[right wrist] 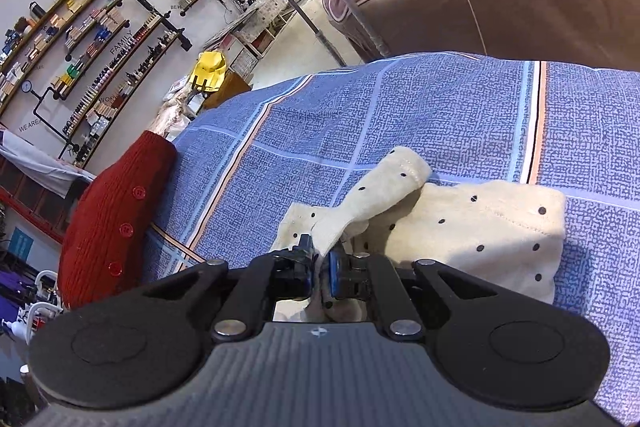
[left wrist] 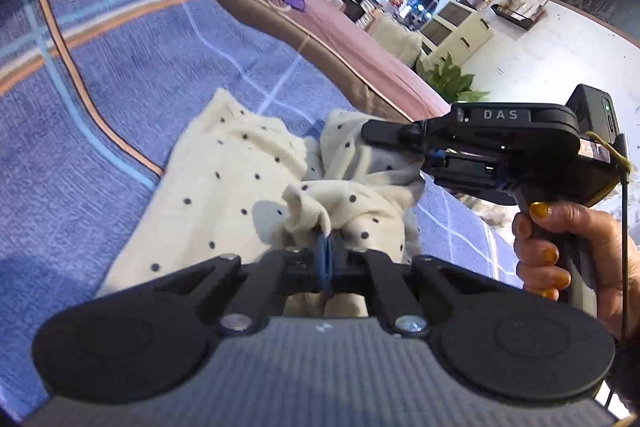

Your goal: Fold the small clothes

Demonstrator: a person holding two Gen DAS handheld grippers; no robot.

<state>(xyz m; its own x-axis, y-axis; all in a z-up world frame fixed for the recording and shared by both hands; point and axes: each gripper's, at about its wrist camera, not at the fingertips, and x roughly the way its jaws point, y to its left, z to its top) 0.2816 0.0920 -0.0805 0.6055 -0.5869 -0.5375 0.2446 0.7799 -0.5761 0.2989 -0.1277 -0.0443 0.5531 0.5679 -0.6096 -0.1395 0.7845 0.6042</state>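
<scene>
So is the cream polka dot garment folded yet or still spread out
Neither fully: the cream polka dot garment lies partly flat on the blue bedspread, one bunched end pinched by the left gripper and right gripper.

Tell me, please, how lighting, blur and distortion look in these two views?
Left wrist: strong fisheye bending of the blue bedsheet; the polka-dot garment is sharp and casts a soft shadow. Right wrist: even light, sharp garment, curved wall shelves, dark corners.
</scene>
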